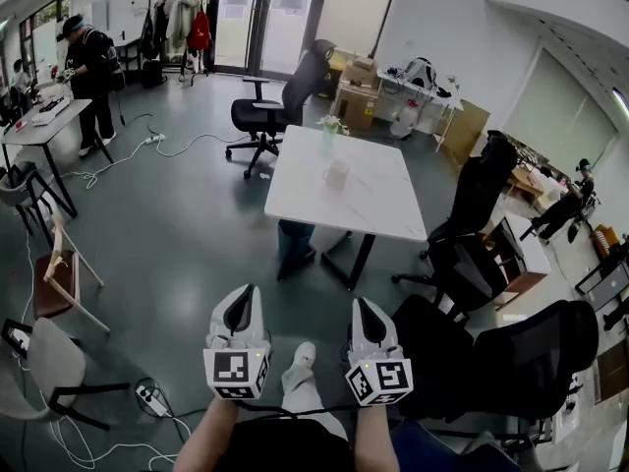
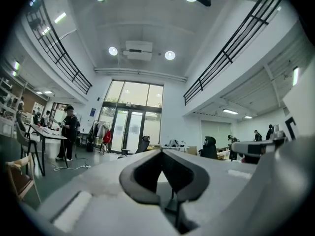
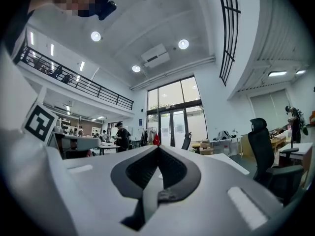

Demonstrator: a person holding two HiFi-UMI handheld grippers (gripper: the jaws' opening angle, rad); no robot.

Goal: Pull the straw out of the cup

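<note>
Left tongs: pointing level and away from the person; the left gripper view is showing the jaws lying together, with nothing between them.
Right tongs: pointing the same way, just beside the left ones; the right gripper view is showing the jaws also lying together and gripping nothing.
Marker cube: the right gripper view is catching the left gripper's cube at its left edge.
Shoe: the person's white shoe is resting on the floor between the two tongs; only the head view is showing it.
Worktop: white, standing ahead of both tongs.
Cup: standing upright on the worktop, well apart from both tongs. The straw is too small to make out in the head view, and I am not finding the cup in either gripper view.
Vase: standing with flowers near the worktop's far edge, beyond the cup.
Office chair: black, standing behind the worktop.
Person: standing at a far desk on the left.
Ceiling lamps: only the gripper views are showing these.
</note>
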